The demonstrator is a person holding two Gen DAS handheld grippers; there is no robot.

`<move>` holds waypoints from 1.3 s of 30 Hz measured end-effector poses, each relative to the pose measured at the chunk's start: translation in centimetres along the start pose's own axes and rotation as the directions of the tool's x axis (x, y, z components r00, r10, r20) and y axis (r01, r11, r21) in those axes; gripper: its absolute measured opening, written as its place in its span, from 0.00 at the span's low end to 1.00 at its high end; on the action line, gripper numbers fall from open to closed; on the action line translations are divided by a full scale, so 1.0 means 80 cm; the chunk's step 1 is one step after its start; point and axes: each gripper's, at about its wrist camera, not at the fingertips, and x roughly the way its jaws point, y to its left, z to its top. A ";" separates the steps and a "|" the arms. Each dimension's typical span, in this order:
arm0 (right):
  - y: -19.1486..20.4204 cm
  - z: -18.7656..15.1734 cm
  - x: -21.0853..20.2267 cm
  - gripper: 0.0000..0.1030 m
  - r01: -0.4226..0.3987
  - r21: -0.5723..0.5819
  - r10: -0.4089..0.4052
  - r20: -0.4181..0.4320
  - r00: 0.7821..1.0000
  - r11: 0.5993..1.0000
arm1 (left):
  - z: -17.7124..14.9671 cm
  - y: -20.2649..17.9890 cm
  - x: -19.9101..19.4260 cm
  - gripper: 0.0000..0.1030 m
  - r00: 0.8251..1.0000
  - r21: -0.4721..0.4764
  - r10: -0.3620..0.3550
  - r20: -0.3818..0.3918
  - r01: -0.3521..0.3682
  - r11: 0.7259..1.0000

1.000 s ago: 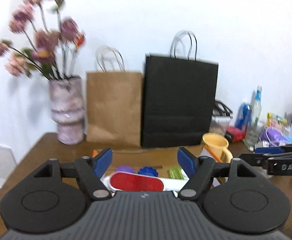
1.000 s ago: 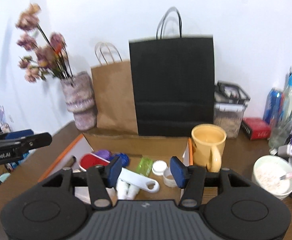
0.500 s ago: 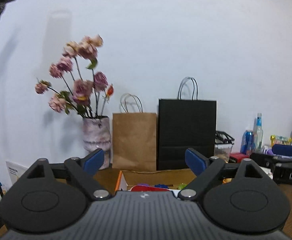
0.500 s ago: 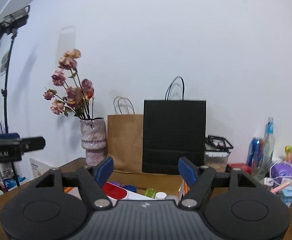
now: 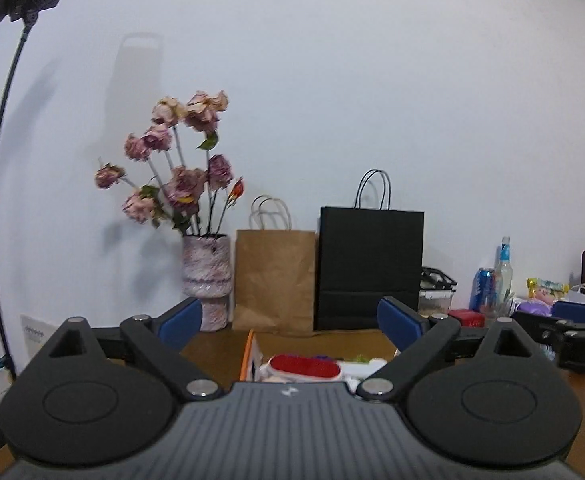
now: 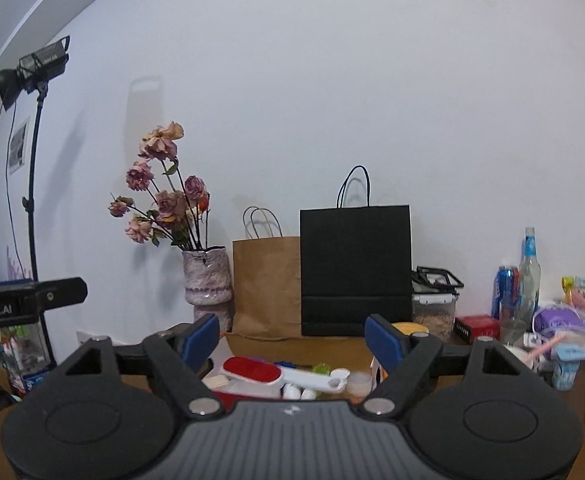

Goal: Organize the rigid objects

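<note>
Red-topped brush (image 6: 252, 374), white body, long axis running left to right and slightly away from me; lies in the cardboard box (image 6: 292, 346) low and straight ahead, on the wooden table (image 5: 216, 354).

Same box, other contents: white opener-shaped tool (image 6: 312, 380) lying to the right of the brush with its long axis left-near to right-far, small white caps (image 6: 339, 374) at its right end, a green piece (image 6: 321, 368) behind. Much of the box floor is hidden by my own gripper bodies.

Right gripper (image 6: 292, 336): level, pointed at the far wall, jaws fairly wide and just been opening, nothing between the blue pads (image 6: 202, 338). The brush sits below and slightly left of its centre line, nearer this gripper than the other, in my judgement.

Left gripper (image 5: 290, 320): level, jaws very wide and just been opening, nothing between them. In its view the brush (image 5: 304, 366) shows just over the housing edge, roughly centred.

Both grippers stand well back from the box, aimed above it. To reach the brush I would have to go forward and tip down, pads either side of its short width.

Behind the box: black bag (image 6: 354, 272), brown paper bag (image 6: 266, 284), vase of dried roses (image 6: 206, 276).
</note>
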 end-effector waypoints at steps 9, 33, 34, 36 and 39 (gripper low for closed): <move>0.014 -0.043 -0.096 0.80 -0.006 0.011 0.006 -0.023 1.000 1.000 | -0.036 0.005 -0.095 0.97 0.999 0.024 -0.002 -0.032 0.003 1.000; 0.074 -0.143 -0.336 0.96 0.017 0.037 -0.014 -0.083 0.996 0.999 | -0.131 0.014 -0.323 1.00 0.983 0.035 -0.001 -0.182 0.008 0.999; 0.074 -0.143 -0.335 0.96 0.016 0.037 -0.013 -0.082 0.997 0.999 | -0.130 0.013 -0.322 1.00 0.984 0.037 -0.005 -0.179 0.012 0.999; 0.073 -0.140 -0.332 0.96 0.018 0.037 -0.015 -0.081 0.997 0.999 | -0.129 0.012 -0.323 1.00 0.985 0.043 -0.007 -0.170 0.015 0.999; 0.073 -0.139 -0.331 0.96 0.017 0.033 -0.014 -0.081 0.997 0.999 | -0.128 0.013 -0.323 1.00 0.985 0.035 -0.011 -0.170 0.017 0.999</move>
